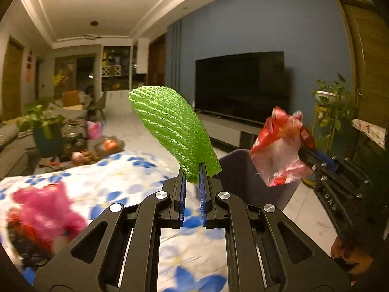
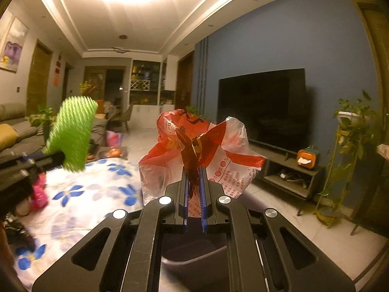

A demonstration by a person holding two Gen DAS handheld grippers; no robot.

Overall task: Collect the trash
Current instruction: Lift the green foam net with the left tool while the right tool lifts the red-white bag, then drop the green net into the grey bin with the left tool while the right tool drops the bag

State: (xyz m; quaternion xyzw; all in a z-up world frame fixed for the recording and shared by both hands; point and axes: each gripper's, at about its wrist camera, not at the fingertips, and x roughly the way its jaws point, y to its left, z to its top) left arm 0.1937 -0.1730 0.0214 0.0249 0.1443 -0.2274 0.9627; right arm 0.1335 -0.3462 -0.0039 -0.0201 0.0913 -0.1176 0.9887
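Observation:
My left gripper (image 1: 192, 170) is shut on a green foam net sleeve (image 1: 171, 131), which sticks up above the floral tablecloth (image 1: 116, 180). In the right wrist view the same green sleeve (image 2: 71, 131) appears blurred at the left. My right gripper (image 2: 194, 172) is shut on a crumpled red and clear plastic bag (image 2: 201, 150). That bag (image 1: 282, 150) hangs over a dark bin (image 1: 245, 180) in the left wrist view. The bin's rim (image 2: 194, 260) lies just below my right gripper. A pink crumpled piece (image 1: 48, 211) lies on the cloth at the left.
A large TV (image 1: 243, 85) on a low stand (image 2: 289, 177) faces the blue wall. Potted plants (image 2: 350, 141) stand at the right. A cluttered coffee table (image 1: 80, 150) and sofa (image 2: 14, 133) sit beyond the cloth. Tiled floor (image 2: 328, 241) lies at the right.

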